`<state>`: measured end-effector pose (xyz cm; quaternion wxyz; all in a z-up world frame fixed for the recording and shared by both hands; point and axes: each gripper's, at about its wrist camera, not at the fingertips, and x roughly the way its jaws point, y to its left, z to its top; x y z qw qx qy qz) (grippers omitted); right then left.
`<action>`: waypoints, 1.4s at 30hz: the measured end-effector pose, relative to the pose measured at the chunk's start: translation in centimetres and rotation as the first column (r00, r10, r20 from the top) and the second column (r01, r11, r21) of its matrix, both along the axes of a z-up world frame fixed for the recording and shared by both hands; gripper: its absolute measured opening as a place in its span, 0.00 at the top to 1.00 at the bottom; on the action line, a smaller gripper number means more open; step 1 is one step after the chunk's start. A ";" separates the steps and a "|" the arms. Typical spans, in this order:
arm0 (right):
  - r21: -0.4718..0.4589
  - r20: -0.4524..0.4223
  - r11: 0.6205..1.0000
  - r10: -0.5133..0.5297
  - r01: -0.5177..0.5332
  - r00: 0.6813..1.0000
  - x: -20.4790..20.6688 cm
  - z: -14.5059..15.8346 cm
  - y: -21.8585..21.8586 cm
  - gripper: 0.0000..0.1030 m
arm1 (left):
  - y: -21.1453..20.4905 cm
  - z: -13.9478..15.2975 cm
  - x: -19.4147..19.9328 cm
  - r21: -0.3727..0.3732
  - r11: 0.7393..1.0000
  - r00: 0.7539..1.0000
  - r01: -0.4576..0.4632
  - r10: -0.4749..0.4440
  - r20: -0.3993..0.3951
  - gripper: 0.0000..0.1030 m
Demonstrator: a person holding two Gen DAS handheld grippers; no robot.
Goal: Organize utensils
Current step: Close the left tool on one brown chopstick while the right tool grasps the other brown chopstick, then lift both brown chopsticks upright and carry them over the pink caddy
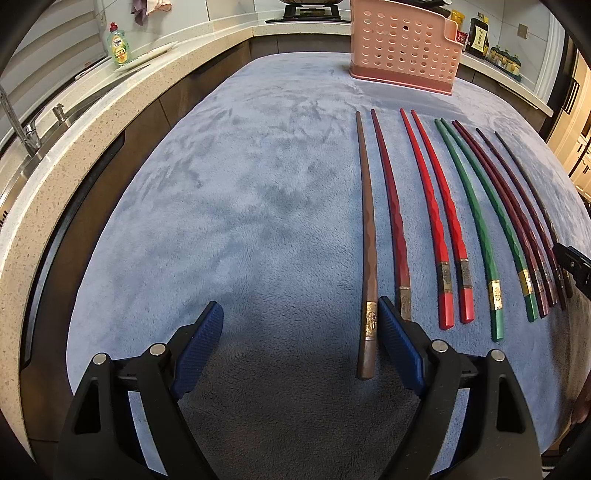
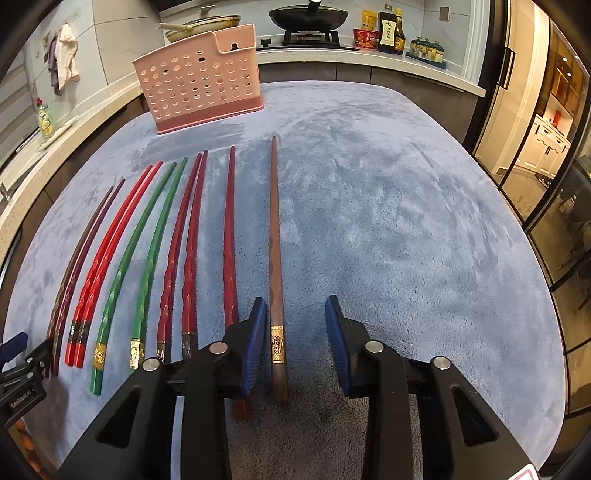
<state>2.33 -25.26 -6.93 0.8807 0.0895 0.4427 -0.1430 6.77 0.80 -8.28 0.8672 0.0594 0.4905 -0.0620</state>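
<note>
Several chopsticks lie side by side on a blue-grey fleece cloth [image 1: 240, 192]. In the left wrist view a brown chopstick [image 1: 367, 240] lies between my open left gripper's [image 1: 301, 328] fingers, close to the right pad, with a dark red one [image 1: 391, 221] just beyond. Red [image 1: 439, 221], green [image 1: 476, 229] and maroon [image 1: 517, 206] pairs lie further right. In the right wrist view my open right gripper [image 2: 295, 325] straddles the handle end of a brown chopstick [image 2: 275, 236] without touching it. A dark red chopstick [image 2: 229, 236] passes under the left pad. The pink perforated holder [image 2: 201, 85] stands at the back.
A stone counter with a sink and tap [image 1: 26, 136] and a green soap bottle [image 1: 119, 44] runs along the left. A stove with pans [image 2: 308, 16] and sauce bottles [image 2: 389, 29] is at the back. Glass doors [image 2: 546, 147] are on the right.
</note>
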 end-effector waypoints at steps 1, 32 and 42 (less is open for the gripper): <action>0.000 0.000 1.000 0.003 -0.003 1.000 0.0 0.0 0.0 0.79 | 0.0 0.0 0.0 -0.001 1.000 1.000 0.000 0.000 -0.001 0.23; 0.055 0.192 0.997 0.041 -0.052 0.980 -3.2 10.0 -1.0 0.93 | 1.3 6.7 -0.9 -0.152 0.987 0.999 0.046 -0.042 0.026 0.93; 0.049 0.376 0.994 0.072 -0.098 0.924 0.8 18.7 -2.6 0.93 | 1.0 17.0 5.1 -0.199 0.977 0.968 0.075 -0.024 0.250 0.93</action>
